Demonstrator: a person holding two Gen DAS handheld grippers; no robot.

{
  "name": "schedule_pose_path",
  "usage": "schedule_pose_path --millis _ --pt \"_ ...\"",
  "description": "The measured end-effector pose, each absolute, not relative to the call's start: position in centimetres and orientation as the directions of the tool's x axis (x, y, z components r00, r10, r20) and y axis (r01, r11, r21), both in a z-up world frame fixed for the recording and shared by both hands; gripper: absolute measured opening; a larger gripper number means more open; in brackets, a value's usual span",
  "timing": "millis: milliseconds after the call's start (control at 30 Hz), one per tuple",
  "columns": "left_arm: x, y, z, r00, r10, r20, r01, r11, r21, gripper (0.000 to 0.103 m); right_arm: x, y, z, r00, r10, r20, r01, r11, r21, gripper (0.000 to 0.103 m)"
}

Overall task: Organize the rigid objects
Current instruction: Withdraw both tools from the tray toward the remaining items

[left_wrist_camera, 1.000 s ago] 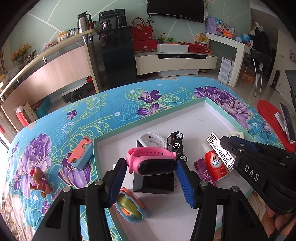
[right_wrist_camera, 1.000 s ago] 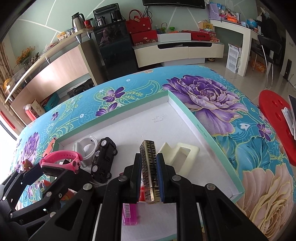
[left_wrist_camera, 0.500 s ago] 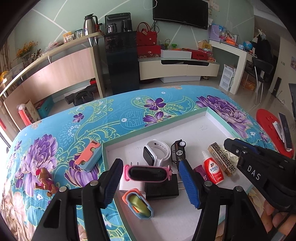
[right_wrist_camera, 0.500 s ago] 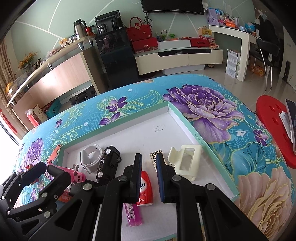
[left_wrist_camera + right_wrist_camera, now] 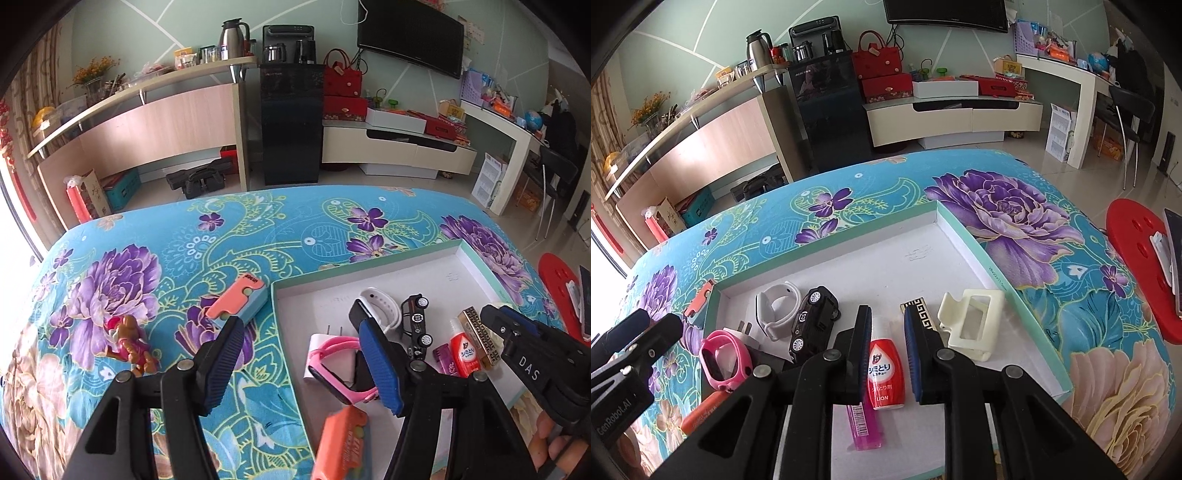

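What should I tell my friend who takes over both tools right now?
Left tool: open, empty, its jaws have just been opening.
Right tool: jaws just opened, empty, astride the red bottle.
In the white tray: pink watch, white watch band, black toy car, patterned bar, cream clip, purple lighter.
Left on the cloth: pink-blue case, toy figure.

In the white box [image 5: 964,236] there are two watch bands, one pink [image 5: 724,360] and one white [image 5: 775,308]. There is one black toy car [image 5: 812,323], one red bottle [image 5: 884,369], one purple lighter [image 5: 864,424], one gold and black bar [image 5: 478,334], one cream clip [image 5: 971,323] and one white plug [image 5: 325,349]. Two orange and blue cases show, one far left on the surface [image 5: 238,302] and one near [image 5: 341,443]. One small toy figure [image 5: 129,343] lies on the left.
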State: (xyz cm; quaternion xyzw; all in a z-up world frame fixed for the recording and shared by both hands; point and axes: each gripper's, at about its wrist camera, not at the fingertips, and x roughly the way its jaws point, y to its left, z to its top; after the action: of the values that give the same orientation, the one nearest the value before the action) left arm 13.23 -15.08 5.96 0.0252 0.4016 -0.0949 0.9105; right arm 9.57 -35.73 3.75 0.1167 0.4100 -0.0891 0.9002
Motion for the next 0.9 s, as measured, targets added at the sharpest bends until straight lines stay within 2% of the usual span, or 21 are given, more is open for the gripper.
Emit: schedule_pose_path --millis 100,300,333,400,567,633,700,733,900 --pt "13.7 -13.6 5.4 0.646 -0.123 -0.753 0.137 0.990 -0.044 0.069 9.7 -35.3 3.8 0.649 -0.058 -0.759 0.246 0.959 0.137 0.035" --pt "14.2 -11.0 4.5 0.630 -0.069 -0.773 0.048 0.998 -0.050 0.071 10.2 -33.8 4.0 0.653 -0.041 -0.756 0.210 0.969 0.129 0.040" --pt "14.3 -10.7 4.4 0.627 -0.062 -0.776 0.038 0.998 -0.049 0.073 10.3 -33.5 4.0 0.653 -0.037 -0.757 0.202 0.971 0.126 0.040" --pt "14.4 -10.1 4.2 0.625 -0.049 -0.779 0.018 0.999 -0.048 0.085 10.5 -32.7 4.0 0.651 -0.029 -0.758 0.182 0.976 0.119 0.040" --pt "14.4 -9.1 4.1 0.623 -0.035 -0.782 -0.007 0.999 -0.051 0.086 11.0 -30.7 4.1 0.650 -0.019 -0.760 0.137 0.986 0.093 0.040" --pt "14.5 -8.6 3.9 0.616 -0.020 -0.788 -0.023 0.999 -0.043 0.091 11.1 -30.1 4.3 0.654 -0.014 -0.757 0.126 0.988 0.090 0.042" --pt "14.6 -8.0 3.7 0.610 0.005 -0.793 -0.051 0.998 -0.032 0.098 11.2 -29.6 4.5 0.659 -0.009 -0.752 0.119 0.989 0.092 0.064" --pt "14.6 -7.7 3.5 0.606 0.015 -0.796 -0.065 0.997 -0.031 0.099 11.2 -29.4 4.6 0.663 -0.001 -0.748 0.113 0.989 0.099 0.067" --pt "14.7 -5.7 3.1 0.592 0.048 -0.804 -0.128 0.991 -0.035 0.103 11.5 -27.6 4.9 0.671 0.045 -0.740 0.063 0.991 0.118 0.069"
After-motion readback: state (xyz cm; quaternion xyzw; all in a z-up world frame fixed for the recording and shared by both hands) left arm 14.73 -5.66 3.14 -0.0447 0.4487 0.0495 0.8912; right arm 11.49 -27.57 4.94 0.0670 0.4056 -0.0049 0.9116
